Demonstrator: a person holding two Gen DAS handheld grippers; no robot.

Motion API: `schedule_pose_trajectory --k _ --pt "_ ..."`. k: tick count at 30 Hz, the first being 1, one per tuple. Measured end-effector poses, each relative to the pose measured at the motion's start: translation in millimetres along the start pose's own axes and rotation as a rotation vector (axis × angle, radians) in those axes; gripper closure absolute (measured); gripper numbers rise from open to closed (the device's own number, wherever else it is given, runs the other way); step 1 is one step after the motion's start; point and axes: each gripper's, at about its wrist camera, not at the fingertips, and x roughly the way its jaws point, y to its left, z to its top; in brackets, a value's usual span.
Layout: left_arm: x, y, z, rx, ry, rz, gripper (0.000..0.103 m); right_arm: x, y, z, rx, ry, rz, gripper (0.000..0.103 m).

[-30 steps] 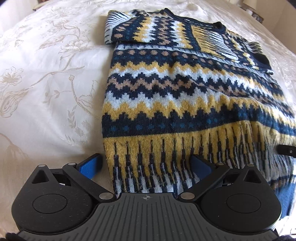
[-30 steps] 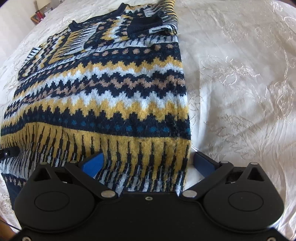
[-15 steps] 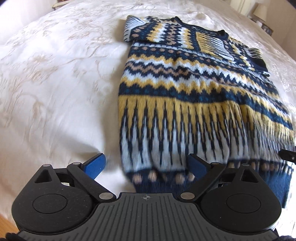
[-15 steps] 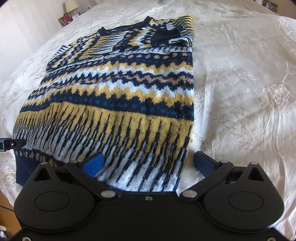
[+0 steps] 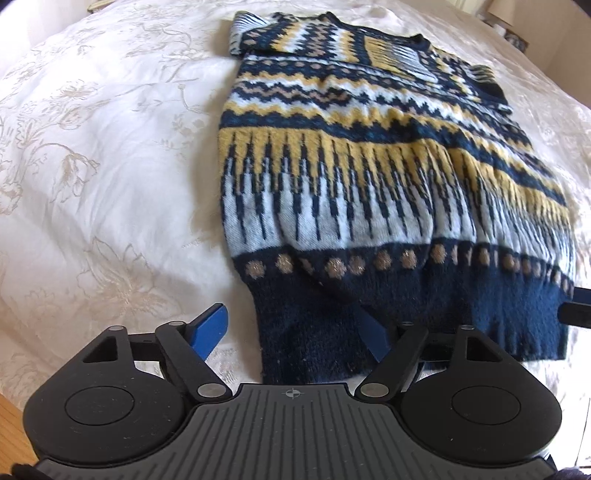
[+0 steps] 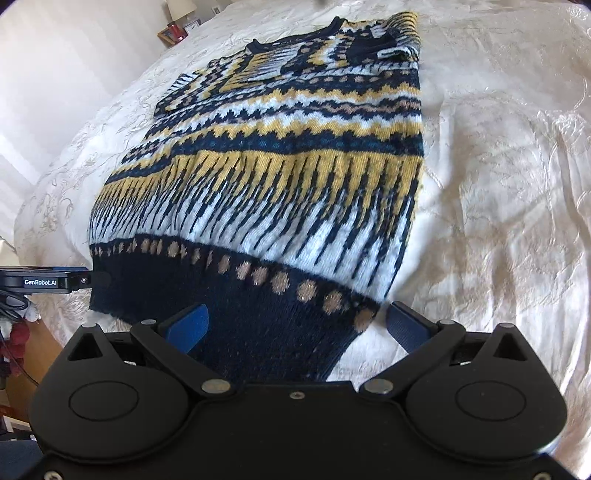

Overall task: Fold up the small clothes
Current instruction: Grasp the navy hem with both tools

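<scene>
Claws (image 5: pixel 293 334) (image 6: pixel 295 326) spread wide straddle sweater (image 5: pixel 369 192) hem corners.

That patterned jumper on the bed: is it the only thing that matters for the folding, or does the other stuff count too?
Part of the job:
navy, yellow and white knitted jumper
left gripper, jaws open
right gripper, jaws open

Just there:
cream embroidered bedspread
bedside lamp
small framed picture
</scene>
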Motion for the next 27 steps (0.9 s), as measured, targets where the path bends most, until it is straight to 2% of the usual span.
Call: schedule_pose_trajectory --k 3,10,14,16,17,18,19,20,21,23,27 --pt "4.5 -2.7 -4.6 0.024 0.021 -0.02 0.036 4.3 -2.3 -8.8 0.024 0.051 0.035 0.001" --pt "14.3 -0.6 1.9 0.035 0.038 -0.032 0.036 12.3 -2.3 -14.4 0.058 0.078 0.06 0.001" --pt "20.0 1.6 6.9 0.032 0.03 -0.05 0.036 20.1 -1.2 -7.7 0.076 0.087 0.063 0.005" --pt "19.9 2.2 7.1 0.036 0.02 -0.062 0.036 21.4 -1.1 -5.1 0.098 0.09 0.069 0.01" --pt "19.0 3.1 6.5 0.034 0.014 -0.07 0.04 21.9 -1.2 -4.2 0.104 0.094 0.07 0.019" --pt "17.2 4.6 5.6 0.026 0.007 -0.084 0.051 22.4 -1.6 -3.5 0.11 0.1 0.068 0.027" --pt "15.0 6.4 4.9 0.015 0.004 -0.095 0.057 22.2 -3.0 -3.3 0.121 0.104 0.063 0.032" --pt "13.3 7.8 4.4 0.004 0.004 -0.103 0.07 21.6 -5.6 -2.5 0.134 0.108 0.059 0.045" --pt "11.0 9.8 4.2 -0.008 0.004 -0.119 0.087 21.7 -8.3 -2.1 0.152 0.118 0.062 0.066" --pt "3.8 13.5 3.7 -0.032 -0.005 -0.135 0.092 22.0 -14.3 -1.7 0.204 0.144 0.079 0.087" --pt "-22.0 20.4 6.8 -0.082 -0.044 -0.173 0.093 7.3 -6.4 2.6 0.18 0.12 0.106 0.09"
